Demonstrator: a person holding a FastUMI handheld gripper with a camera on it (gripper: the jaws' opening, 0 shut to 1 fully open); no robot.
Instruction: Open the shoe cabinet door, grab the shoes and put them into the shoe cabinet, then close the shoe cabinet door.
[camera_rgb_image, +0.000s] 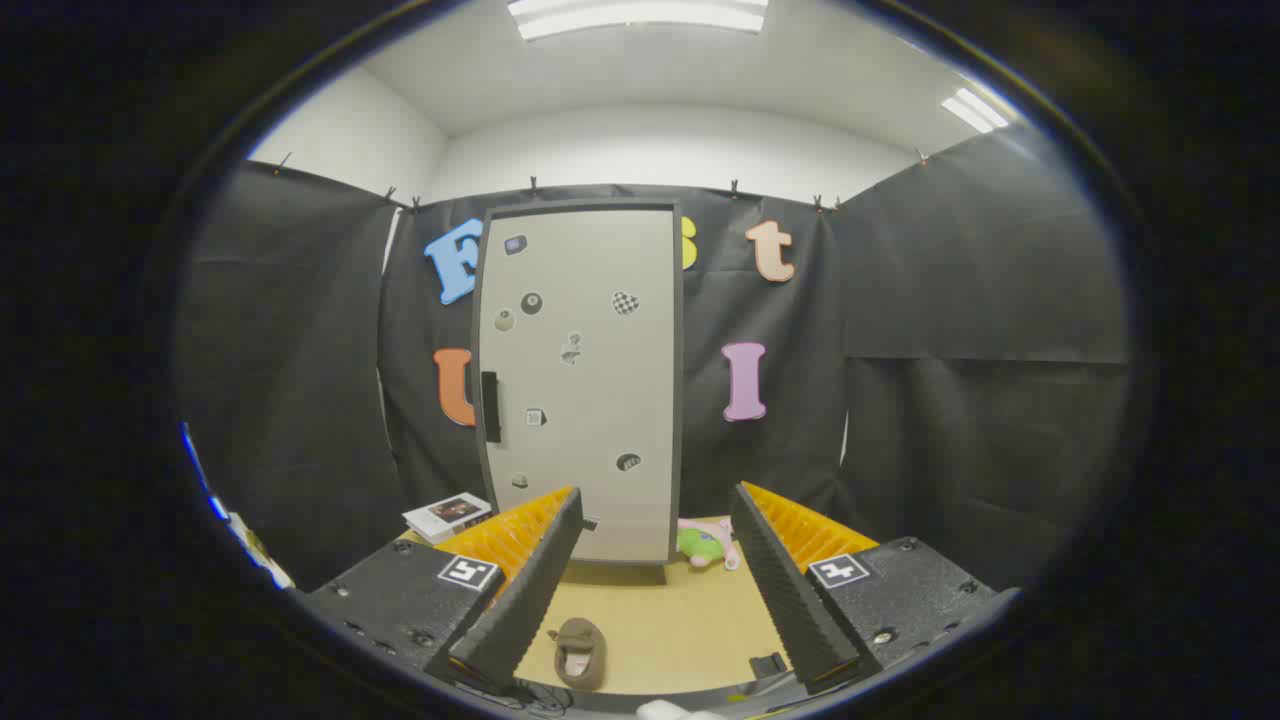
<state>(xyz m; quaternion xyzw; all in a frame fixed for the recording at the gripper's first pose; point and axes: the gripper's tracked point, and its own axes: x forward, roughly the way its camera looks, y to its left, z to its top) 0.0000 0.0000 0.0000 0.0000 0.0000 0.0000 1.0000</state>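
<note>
Left of the cabinet, a book (447, 515) lies flat. On the shut shoe cabinet door (580, 380) the dark handle (490, 406) sits at its left edge: aim there and pull. The gripper (655, 580) is spread, empty; a brown shoe (578, 652) lies between its fingers, a plush toy (708, 543) beyond.

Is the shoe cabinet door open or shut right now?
Shut: the door sits flush in its dark frame, handle untouched; the gripper is open, well short.
</note>
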